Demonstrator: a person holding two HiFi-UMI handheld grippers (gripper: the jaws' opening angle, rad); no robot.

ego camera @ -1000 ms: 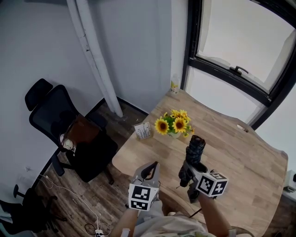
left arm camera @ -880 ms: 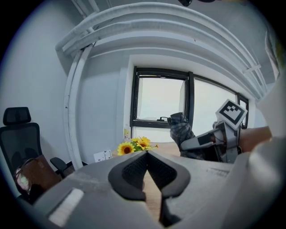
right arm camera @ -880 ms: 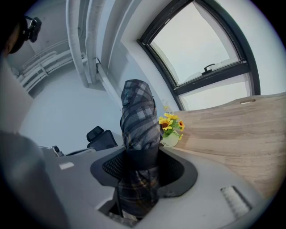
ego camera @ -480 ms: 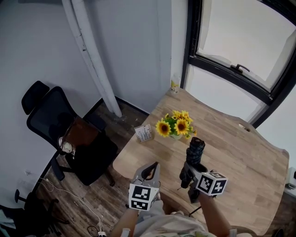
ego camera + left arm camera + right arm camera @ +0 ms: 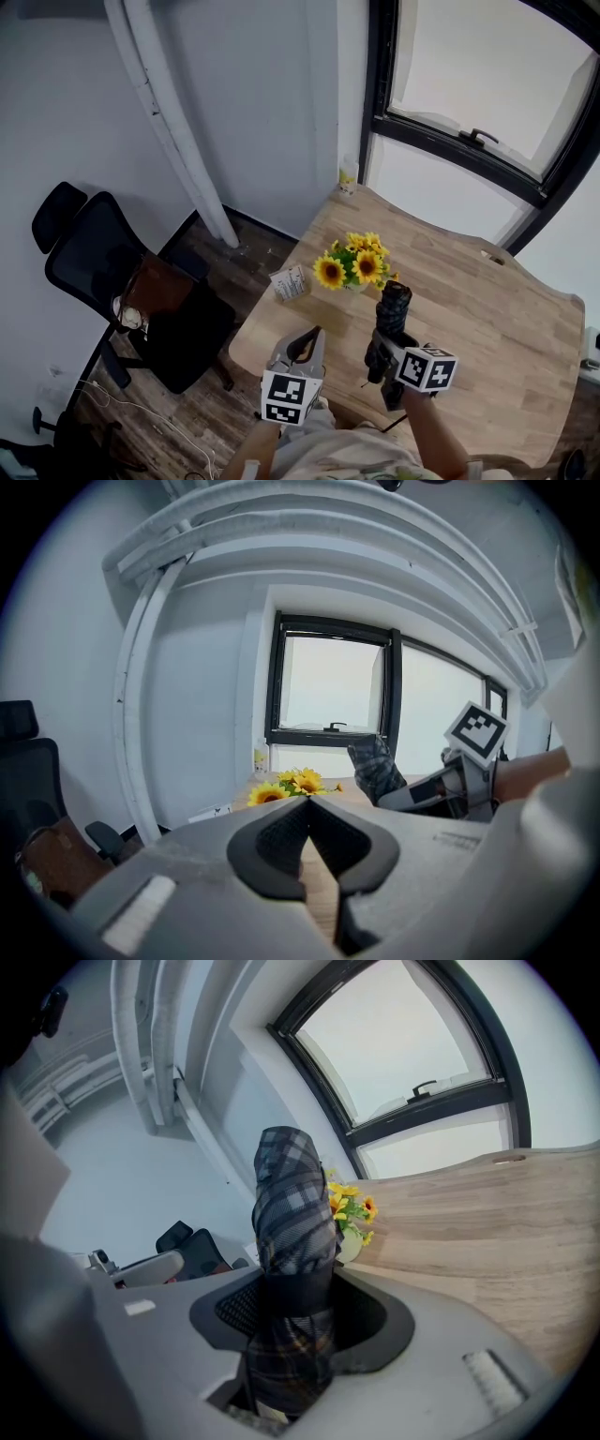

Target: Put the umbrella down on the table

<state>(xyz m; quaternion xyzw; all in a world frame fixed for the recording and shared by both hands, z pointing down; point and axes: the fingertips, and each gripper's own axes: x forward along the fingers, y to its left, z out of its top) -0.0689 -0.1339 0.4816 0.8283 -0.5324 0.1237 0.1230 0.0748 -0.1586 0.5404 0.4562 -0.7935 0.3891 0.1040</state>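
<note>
1. The right gripper (image 5: 298,1314) clamps the folded plaid umbrella (image 5: 292,1206), which juts up past its jaws at frame centre.
2. The umbrella tip points toward the sunflowers (image 5: 354,265), over the wooden table (image 5: 487,314).
3. The left gripper (image 5: 307,841), at lower centre, is closed and empty.

Folded plaid umbrella (image 5: 395,302) held above the table (image 5: 487,319)
Dark checked fabric, rolled tight, tilting upward in the right gripper (image 5: 386,339) over the pale wooden top's near edge.
</note>
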